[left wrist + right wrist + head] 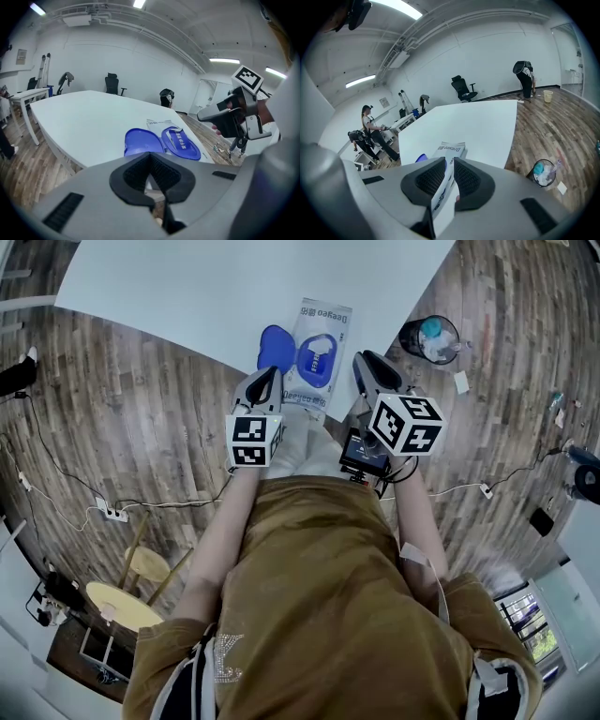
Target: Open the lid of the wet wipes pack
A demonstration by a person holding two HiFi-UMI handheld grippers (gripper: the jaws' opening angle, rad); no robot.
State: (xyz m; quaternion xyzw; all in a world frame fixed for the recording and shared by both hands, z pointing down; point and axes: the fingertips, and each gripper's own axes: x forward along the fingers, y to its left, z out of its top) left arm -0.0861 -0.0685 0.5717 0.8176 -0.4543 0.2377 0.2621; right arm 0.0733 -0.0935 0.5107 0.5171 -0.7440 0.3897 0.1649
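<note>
1. The wet wipes pack lies flat at the near end of the table, with its near short end about at the table's near edge.
2. Its blue lid is open and sits on the table against the pack's left long side.
3. The pack's long axis runs from the near edge straight away from me. The printed header is at the far end.
4. Room to move: broad white table surface runs beyond the pack and left of the lid. The pack's right side is close to the table's right edge, where the wooden floor starts. A waste bin stands near that edge.
5. My left gripper is just near-side of the lid. Its jaws are clenched together with nothing between them.
6. My right gripper is just right of the pack. Its jaws are a narrow slit apart and grasp nothing; the pack shows through the slit.
</note>
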